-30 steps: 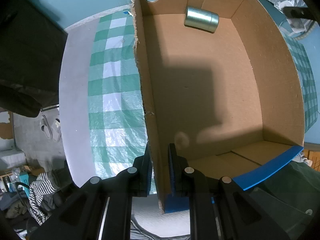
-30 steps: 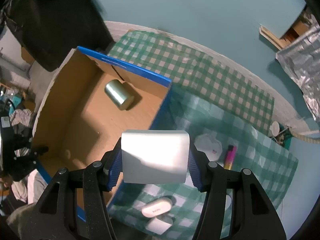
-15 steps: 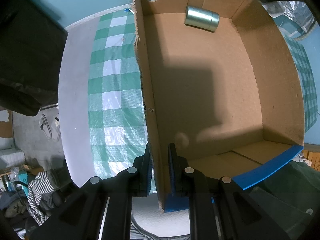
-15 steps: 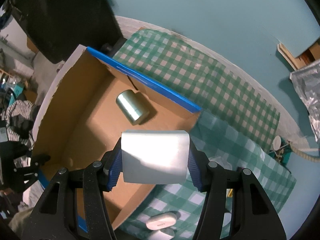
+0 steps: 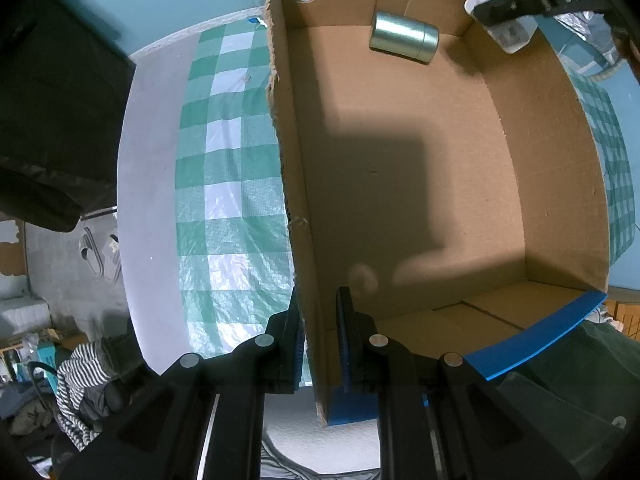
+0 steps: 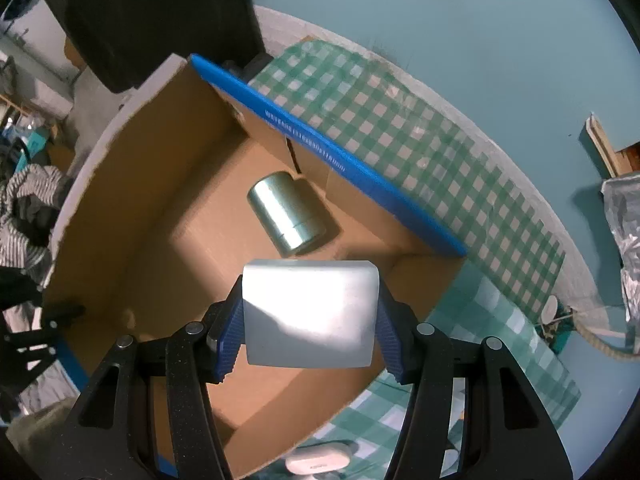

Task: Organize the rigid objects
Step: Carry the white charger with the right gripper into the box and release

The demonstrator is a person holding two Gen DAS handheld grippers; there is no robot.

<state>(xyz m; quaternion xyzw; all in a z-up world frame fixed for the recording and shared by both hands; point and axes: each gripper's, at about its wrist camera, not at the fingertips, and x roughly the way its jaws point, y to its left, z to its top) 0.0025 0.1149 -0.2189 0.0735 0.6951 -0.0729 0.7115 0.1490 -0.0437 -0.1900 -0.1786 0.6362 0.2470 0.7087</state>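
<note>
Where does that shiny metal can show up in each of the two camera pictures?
Left wrist view: the can lies top centre-right, on the box floor by the far wall.
Right wrist view: the can lies centre, just above the held white block.
Shared landmark: the box's blue-edged far wall.

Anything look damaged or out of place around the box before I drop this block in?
The cardboard box has a ragged, torn top edge on the wall clamped by the left gripper; bits of fibre hang off it. Inside, the metal tin lies on its side. The white block sits squarely in the right gripper.
</note>
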